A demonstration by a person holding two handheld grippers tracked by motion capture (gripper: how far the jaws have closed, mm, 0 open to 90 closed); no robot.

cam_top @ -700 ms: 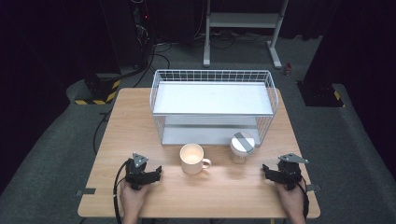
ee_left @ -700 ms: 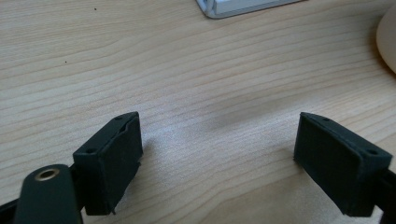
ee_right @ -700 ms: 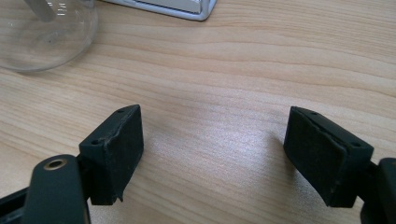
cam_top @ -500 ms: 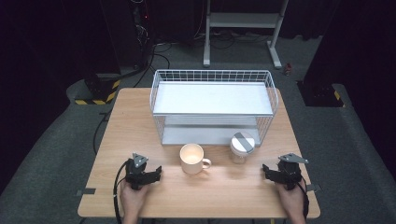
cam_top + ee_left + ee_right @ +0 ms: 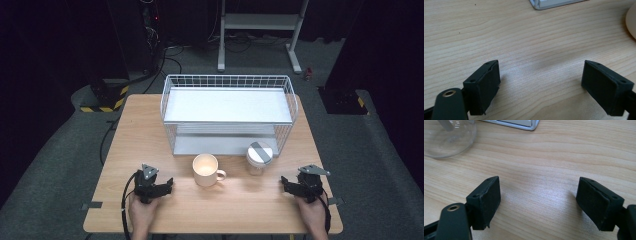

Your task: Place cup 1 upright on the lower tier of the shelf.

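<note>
While both grippers rest at near edge, left gripper and right gripper with jaws apart, empty, I note risk: mug and jar stand close before rack; careless reach topples jar.

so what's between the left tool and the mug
Nothing: in the high view, only bare table separates the open left tool from the mug.

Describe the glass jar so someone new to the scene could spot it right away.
Find the white wire rack at the back of the wooden table. Two things stand before its front edge. The jar is the right one: clear glass with a grey-and-white striped lid, unlike the cream handled mug beside it.
</note>
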